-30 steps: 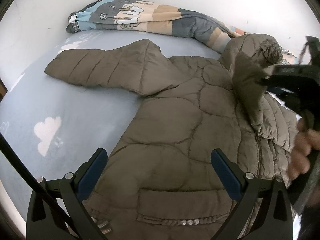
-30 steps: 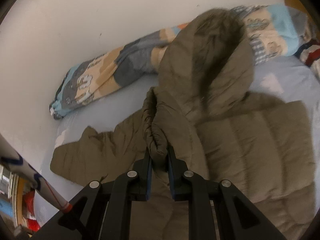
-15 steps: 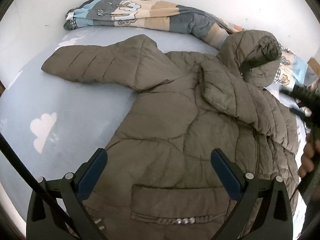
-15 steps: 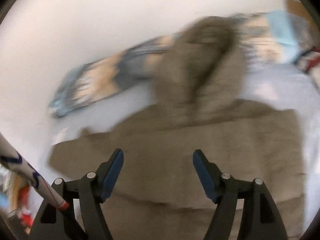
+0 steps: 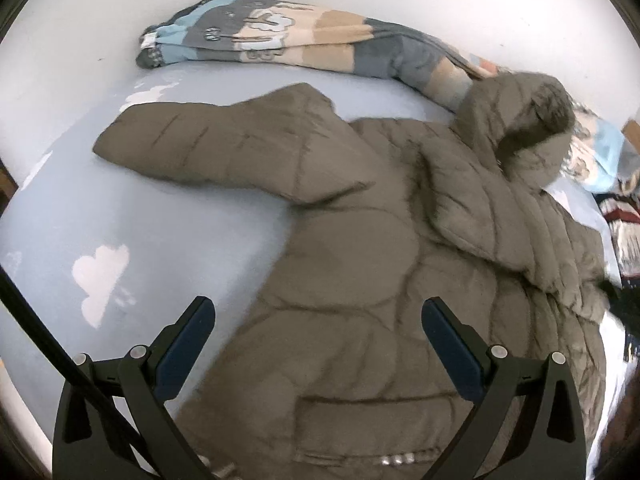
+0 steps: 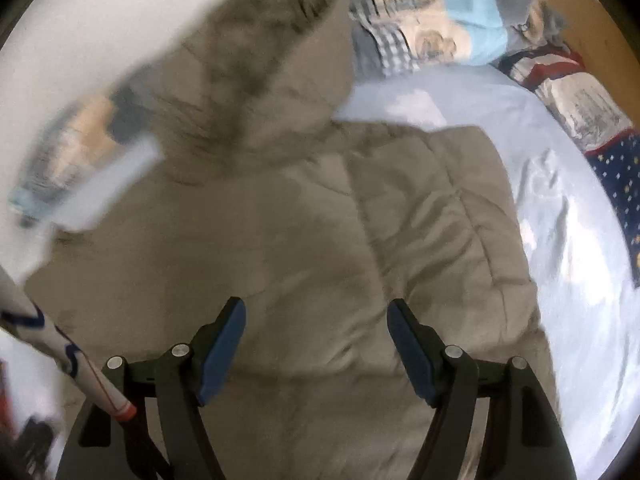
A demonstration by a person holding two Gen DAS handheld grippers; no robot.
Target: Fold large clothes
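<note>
The olive puffer jacket (image 5: 360, 264) lies spread front-up on the bed (image 5: 132, 240), its pale blue sheet printed with white clouds, which gives a broad flat surface for folding. One sleeve (image 5: 224, 148) stretches out flat toward the wall, ready to be turned in. The other sleeve seems already folded across the chest (image 5: 480, 216), so the fold looks partly begun. The hood (image 5: 524, 120) stands puffed at the head end, beside a rolled patterned blanket (image 5: 304, 40) pushed against the wall, out of the way.

The left gripper (image 5: 318, 328) hovers over the lower front with its fingers wide apart and nothing between them. The right gripper (image 6: 316, 332) hangs above the jacket's quilted body (image 6: 400, 216); its fingers have just been opening and stand apart with no cloth between them.

The left wrist view alone shows the outstretched sleeve and the snaps at the pocket (image 5: 394, 458). The right wrist view, blurred on its left side, alone shows the jacket's far straight edge on the sheet, a second bundle of star-patterned bedding (image 6: 600, 128) and a wooden board (image 6: 576, 12) behind it.
</note>
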